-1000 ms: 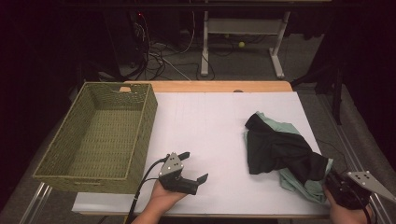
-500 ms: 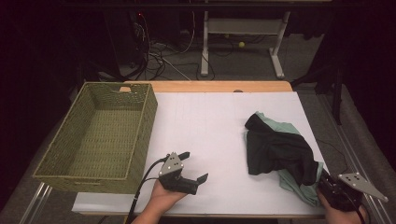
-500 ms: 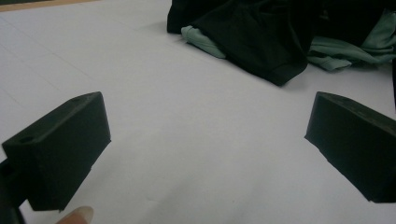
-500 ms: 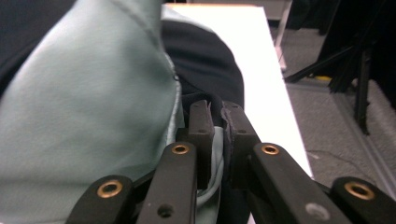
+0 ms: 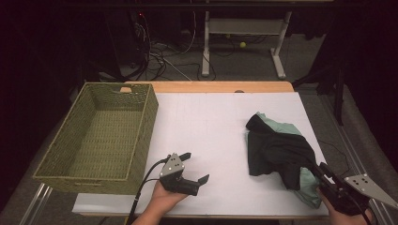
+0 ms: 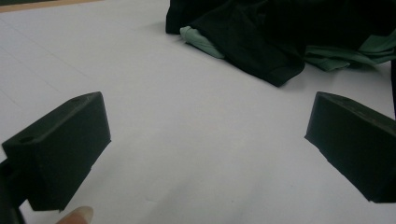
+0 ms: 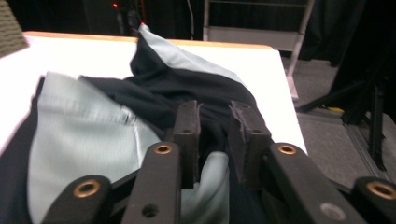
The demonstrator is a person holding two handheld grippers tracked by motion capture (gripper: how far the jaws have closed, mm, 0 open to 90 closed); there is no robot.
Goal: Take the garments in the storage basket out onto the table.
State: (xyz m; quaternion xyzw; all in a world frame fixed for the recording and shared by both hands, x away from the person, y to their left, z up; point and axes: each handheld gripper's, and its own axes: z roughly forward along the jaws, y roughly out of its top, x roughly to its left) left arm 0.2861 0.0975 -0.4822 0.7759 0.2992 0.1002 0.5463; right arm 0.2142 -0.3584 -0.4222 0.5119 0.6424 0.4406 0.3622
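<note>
A crumpled black and pale green garment [image 5: 277,150] lies on the right half of the white table top [image 5: 211,126]. My right gripper [image 5: 318,168] is at the garment's near right corner, pointing into it. In the right gripper view its jaws [image 7: 215,135] have just been opening; they stand a little apart, with black and green cloth [image 7: 154,88] lying in the gap. My left gripper [image 5: 196,167] rests near the front edge, open and with nothing in it. In the left gripper view [image 6: 205,140] it faces the garment [image 6: 261,42] across bare table.
A green woven basket [image 5: 141,117] with nothing in it stands along the left side of the table. A wooden strip [image 5: 211,86] runs along the far edge. Beyond it are a dark floor, cables and a table frame [image 5: 244,28].
The right hand has shifted slightly at the garment's near corner, and the cloth there has been disturbed. The left hand and its gripper have stayed put.
</note>
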